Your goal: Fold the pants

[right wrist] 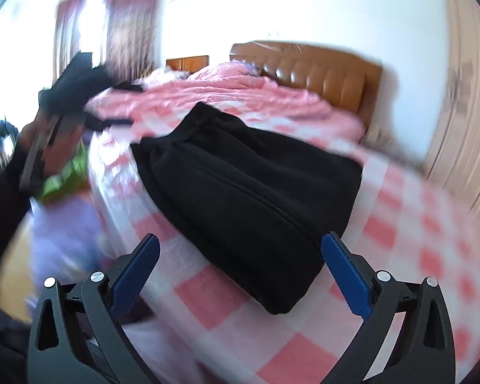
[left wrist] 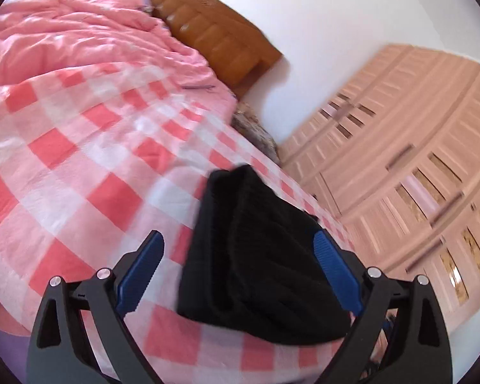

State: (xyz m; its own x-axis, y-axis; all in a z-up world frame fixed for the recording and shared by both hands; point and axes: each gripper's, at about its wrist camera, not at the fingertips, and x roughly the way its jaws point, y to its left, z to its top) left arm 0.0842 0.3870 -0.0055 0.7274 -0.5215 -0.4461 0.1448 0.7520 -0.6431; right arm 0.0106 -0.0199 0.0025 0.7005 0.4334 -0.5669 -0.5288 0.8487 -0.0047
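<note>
Black pants lie folded in a compact bundle on the pink-and-white checked bedspread. They also show in the right wrist view, near the bed's front edge. My left gripper is open above the bundle, its blue pads apart and empty. My right gripper is open and empty, hovering over the near end of the pants. The other hand-held gripper appears blurred at the left of the right wrist view.
A pink duvet is heaped at the head of the bed by the brown padded headboard. A pink wooden wardrobe stands to the right. Purple fabric and green items lie left of the bed.
</note>
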